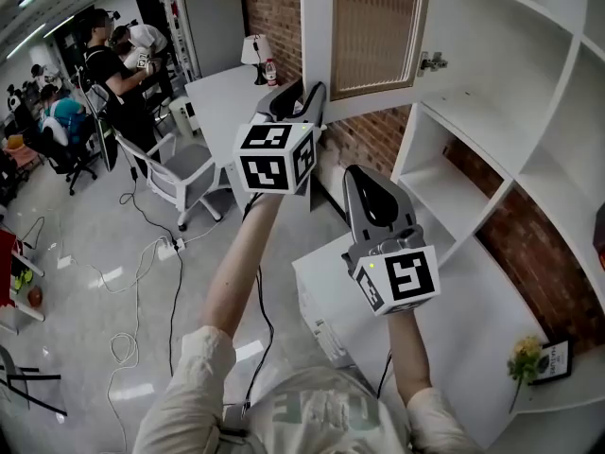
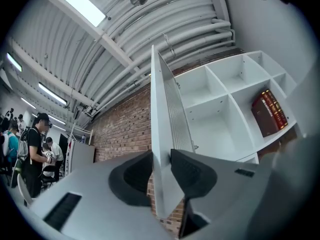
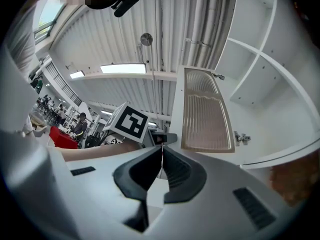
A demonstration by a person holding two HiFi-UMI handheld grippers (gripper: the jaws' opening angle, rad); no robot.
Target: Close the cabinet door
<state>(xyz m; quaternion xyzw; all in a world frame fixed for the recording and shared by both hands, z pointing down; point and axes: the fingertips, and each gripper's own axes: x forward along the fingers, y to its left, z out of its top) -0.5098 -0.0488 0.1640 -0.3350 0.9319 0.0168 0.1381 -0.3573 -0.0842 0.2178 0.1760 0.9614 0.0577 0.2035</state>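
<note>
I had my left hand-held gripper clamped on the free edge of the door, which stood swung wide from the cabinet; next, I judged, that edge had to be swung round towards the shelves. My right hand-held gripper hung below, jaws together on nothing. Only the left gripper view showed the grip on both door faces, and a red book inside
</note>
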